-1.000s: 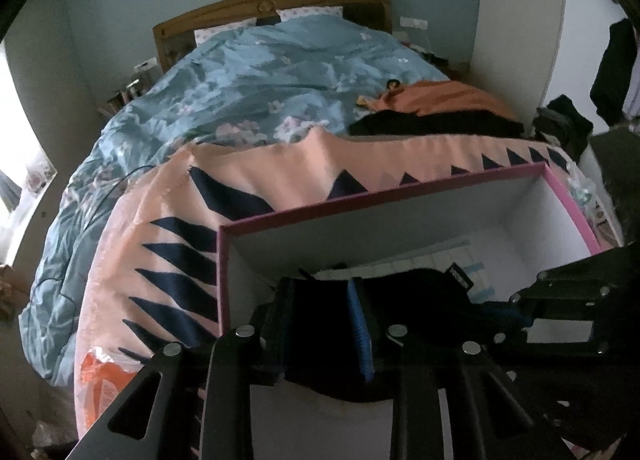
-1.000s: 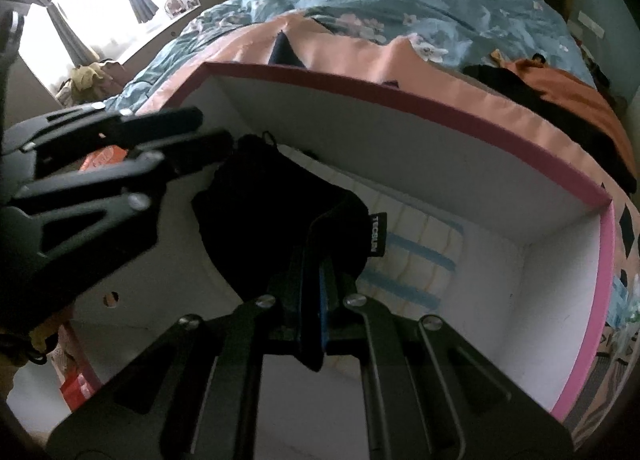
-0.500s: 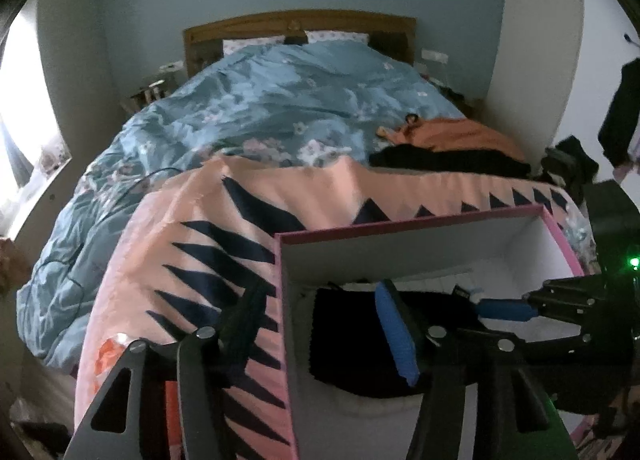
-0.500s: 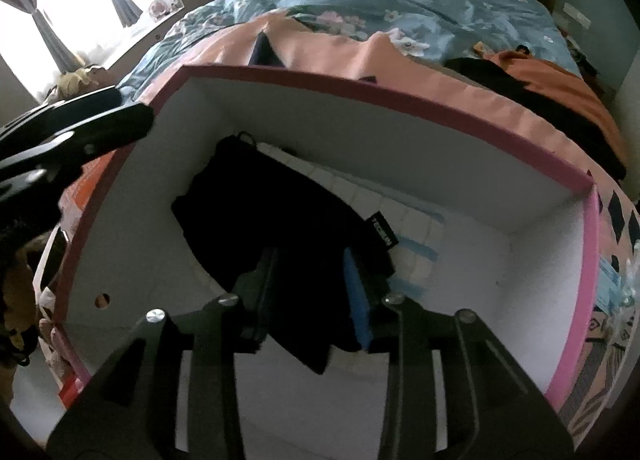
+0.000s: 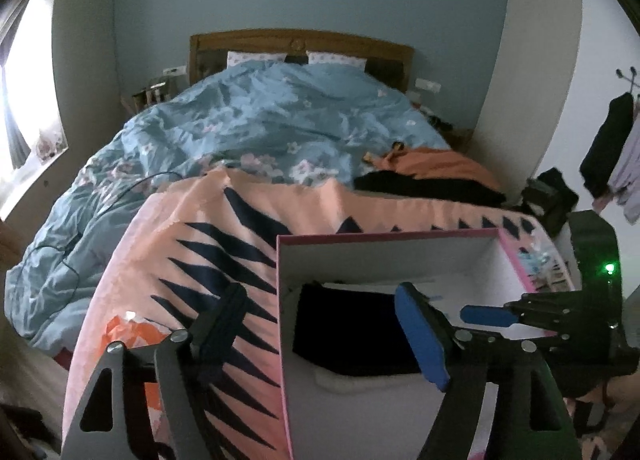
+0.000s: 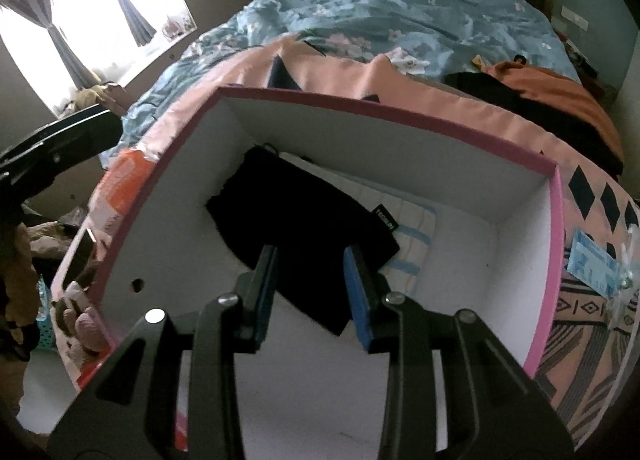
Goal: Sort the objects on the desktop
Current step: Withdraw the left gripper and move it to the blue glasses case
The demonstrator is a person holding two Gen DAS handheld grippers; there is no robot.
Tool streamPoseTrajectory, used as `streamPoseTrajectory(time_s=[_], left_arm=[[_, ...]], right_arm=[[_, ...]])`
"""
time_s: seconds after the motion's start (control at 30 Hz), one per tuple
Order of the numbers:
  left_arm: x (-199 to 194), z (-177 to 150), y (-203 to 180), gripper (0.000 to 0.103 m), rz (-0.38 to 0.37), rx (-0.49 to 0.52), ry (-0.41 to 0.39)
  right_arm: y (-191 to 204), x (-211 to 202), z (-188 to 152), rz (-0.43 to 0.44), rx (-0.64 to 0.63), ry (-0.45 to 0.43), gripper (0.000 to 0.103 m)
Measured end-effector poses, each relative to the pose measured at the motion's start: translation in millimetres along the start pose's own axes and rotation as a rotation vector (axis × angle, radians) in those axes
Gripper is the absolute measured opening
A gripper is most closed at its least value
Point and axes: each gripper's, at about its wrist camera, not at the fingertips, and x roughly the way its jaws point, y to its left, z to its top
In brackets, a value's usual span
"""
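A black fabric pouch [image 6: 304,228], soft and roughly rectangular with a small label tab on one edge, lies flat inside the pink-rimmed white box [image 6: 554,244], its long axis running from 10 o'clock to 4 o'clock in the right wrist view. It overlaps a white padded cloth with pale blue stripes [image 6: 408,236] beneath. The right hand-held gripper [image 6: 310,292] hangs above the pouch, jaws apart and empty. The left hand-held gripper [image 5: 320,324] is spread wide, straddling the box's wall. The box sits on a peach blanket with navy triangles [image 5: 208,236] on the bed.
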Motion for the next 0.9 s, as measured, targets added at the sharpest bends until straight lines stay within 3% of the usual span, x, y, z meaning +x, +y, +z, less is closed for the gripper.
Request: streamPoseTrajectory(time_s=[0.23,0.43,0.63,0.9], left_arm=[[-32.7,-17.2,-5.6,0.083,-0.05,-0.018,-0.01],[-50.1,-46.1,-9.2,0.083,-0.063,-0.022,0.023],[-56.8,-86.1,-12.7,0.083,-0.072,-0.036,0.107],[-61.5,-122.1,-23.7,0.083,-0.091,-0.062,0.184]], right_arm=[[10.1,-37.0,-17.3,0.066,0.001,-0.052,0.038],[28.8,-71.8,-46.8,0.135,-0.036,-0.068,0.044],[41.3,-86.6,-87.9,0.176,-0.045,-0.031,0.045],[41.7,-85.8,-139.9,0.165,0.004,0.059,0.045]])
